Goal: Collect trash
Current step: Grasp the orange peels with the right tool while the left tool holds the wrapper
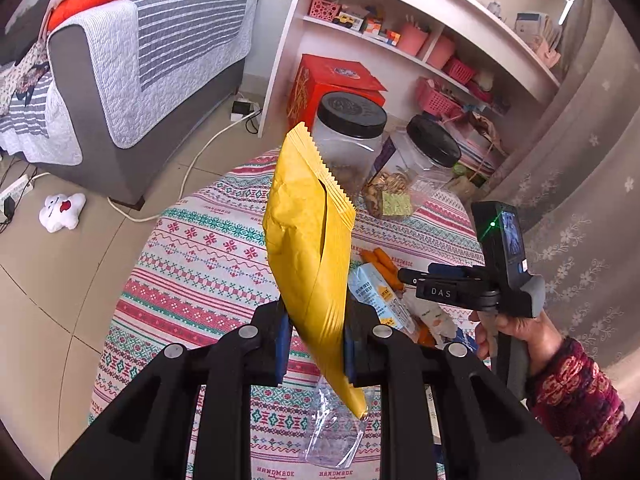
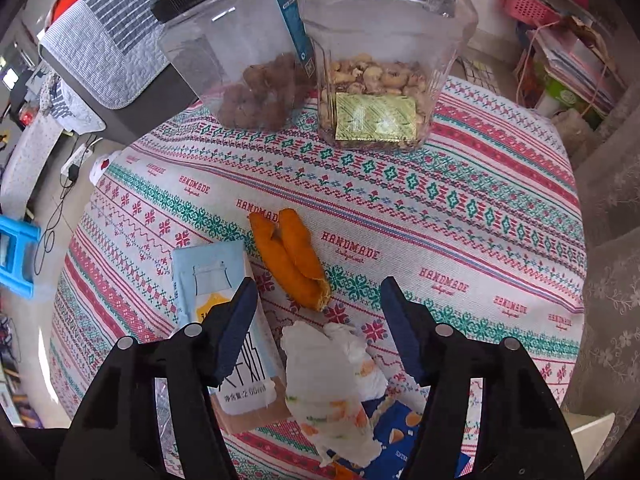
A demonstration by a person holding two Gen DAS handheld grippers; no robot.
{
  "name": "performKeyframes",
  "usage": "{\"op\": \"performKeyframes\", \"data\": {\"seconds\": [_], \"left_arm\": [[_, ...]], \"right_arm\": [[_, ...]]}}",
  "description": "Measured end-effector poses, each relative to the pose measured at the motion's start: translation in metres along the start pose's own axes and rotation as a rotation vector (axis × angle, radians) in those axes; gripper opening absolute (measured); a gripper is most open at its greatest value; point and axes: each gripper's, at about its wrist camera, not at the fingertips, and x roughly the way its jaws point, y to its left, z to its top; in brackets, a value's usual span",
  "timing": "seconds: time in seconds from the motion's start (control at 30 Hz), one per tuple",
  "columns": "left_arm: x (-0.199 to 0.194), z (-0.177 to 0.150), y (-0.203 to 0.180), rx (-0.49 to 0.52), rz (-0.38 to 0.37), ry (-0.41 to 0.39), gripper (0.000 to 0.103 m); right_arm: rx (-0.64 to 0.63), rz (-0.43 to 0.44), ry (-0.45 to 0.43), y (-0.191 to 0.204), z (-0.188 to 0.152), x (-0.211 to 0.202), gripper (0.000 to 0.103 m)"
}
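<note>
The table [image 2: 460,216], under a patterned cloth printed "HANDMADE", carries everything. At its far edge stand two clear jars with black lids: the left jar [image 2: 240,68] holds dark brown pieces, the right jar [image 2: 384,68] holds pale nuts and a gold packet. Beyond the table are a grey sofa [image 1: 132,80] and a white shelf [image 1: 420,40].

The yellow bag [image 1: 308,248] is lifted off the table, clamped near its lower end in the left tongs [image 1: 316,344], its torn serrated top pointing up and away. A clear wrapper [image 1: 332,436] lies on the cloth below it.

The right tongs [image 2: 316,300] stand apart, pointing steeply down over the trash with nothing pressed between them. Under the left finger [image 2: 236,328] lies a pale blue carton [image 2: 212,276]. Between the fingers is a crumpled white tissue [image 2: 332,384], lying partly on a blue wrapper [image 2: 400,436]. Just beyond the tissue lies orange peel [image 2: 292,256]. A hand [image 1: 516,336] in a red patterned sleeve holds the right tongs' grip.
</note>
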Motion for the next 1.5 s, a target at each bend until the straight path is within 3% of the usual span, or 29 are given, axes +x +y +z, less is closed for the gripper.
{"op": "performKeyframes", "data": {"seconds": [0.17, 0.23, 0.3, 0.47, 0.6, 0.8, 1.13, 1.37, 1.5], "left_arm": [[-0.001, 0.001, 0.013, -0.024, 0.005, 0.003, 0.021], [-0.003, 0.002, 0.015, -0.028, 0.008, -0.004, 0.021], [-0.005, 0.002, 0.016, -0.032, 0.01, -0.009, 0.022], [-0.005, 0.0, 0.014, -0.038, 0.018, -0.008, 0.022], [-0.004, 0.001, 0.014, -0.046, 0.021, -0.009, 0.022], [-0.004, 0.004, 0.016, -0.057, 0.022, -0.016, 0.022], [-0.009, 0.005, 0.004, -0.061, 0.004, -0.062, 0.022], [-0.021, 0.004, -0.011, -0.043, -0.035, -0.12, 0.022], [-0.027, -0.001, -0.028, -0.002, -0.049, -0.16, 0.022]], "right_arm": [[-0.017, 0.027, 0.07, 0.009, 0.003, 0.025, 0.056], [-0.019, 0.03, 0.09, 0.012, 0.002, 0.033, 0.049], [-0.003, 0.03, 0.09, 0.013, 0.001, 0.037, 0.037], [0.038, 0.05, 0.065, 0.011, -0.003, 0.035, 0.022], [0.011, 0.017, 0.026, 0.012, -0.009, 0.024, 0.017], [-0.005, -0.001, -0.075, 0.025, -0.015, -0.007, 0.016], [-0.009, 0.015, -0.286, 0.038, -0.022, -0.098, 0.015], [0.05, 0.04, -0.421, 0.027, -0.051, -0.156, 0.016], [0.07, 0.0, -0.497, 0.018, -0.074, -0.181, 0.016]]}}
